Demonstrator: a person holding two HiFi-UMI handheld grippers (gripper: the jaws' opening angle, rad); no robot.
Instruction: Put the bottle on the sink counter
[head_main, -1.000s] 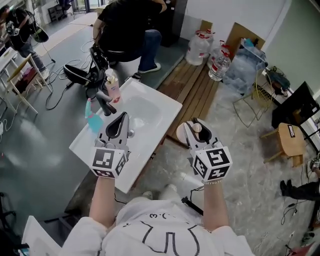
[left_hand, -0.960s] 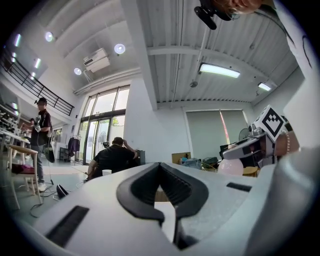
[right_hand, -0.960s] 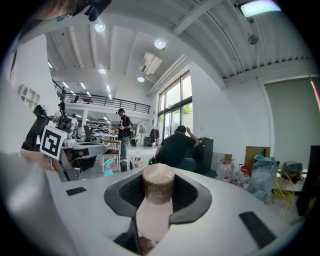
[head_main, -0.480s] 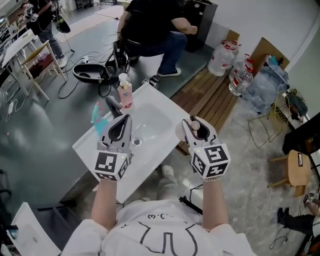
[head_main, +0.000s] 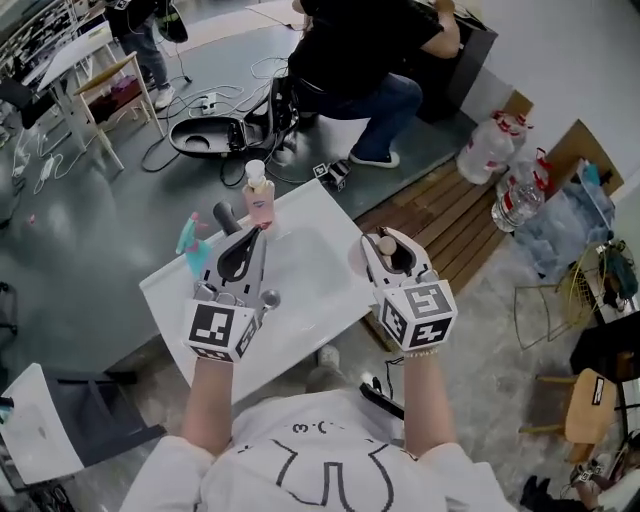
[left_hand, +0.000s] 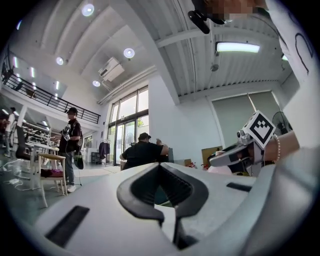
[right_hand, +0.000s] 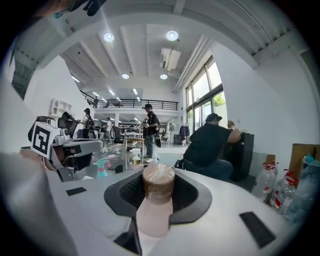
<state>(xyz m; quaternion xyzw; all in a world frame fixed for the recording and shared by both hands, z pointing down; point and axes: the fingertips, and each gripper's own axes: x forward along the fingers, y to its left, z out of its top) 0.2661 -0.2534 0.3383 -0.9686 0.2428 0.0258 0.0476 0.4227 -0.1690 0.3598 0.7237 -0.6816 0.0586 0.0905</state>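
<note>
A small pale pink bottle (right_hand: 156, 210) with a brown film-wrapped cap sits upright between the jaws of my right gripper (right_hand: 159, 182), which is shut on it. In the head view that gripper (head_main: 388, 248) hangs by the right edge of the white sink counter (head_main: 310, 325), with the bottle's cap (head_main: 386, 243) showing between its fingers. My left gripper (head_main: 238, 255) hovers over the basin next to the black faucet (head_main: 226, 217); its jaws meet with nothing held. In the left gripper view its tips (left_hand: 160, 167) touch.
A pink pump bottle (head_main: 259, 196) and a teal spray bottle (head_main: 189, 240) stand at the counter's far side. Behind it a person in black (head_main: 365, 55) sits. Water jugs (head_main: 490, 150), a wooden pallet (head_main: 450, 225), a chair (head_main: 100, 95) and floor cables surround the counter.
Both grippers have come nearer the sink counter; the right one, formerly out over the floor, now hangs at its right edge. The bottle stays gripped, and the left jaws stay closed.
</note>
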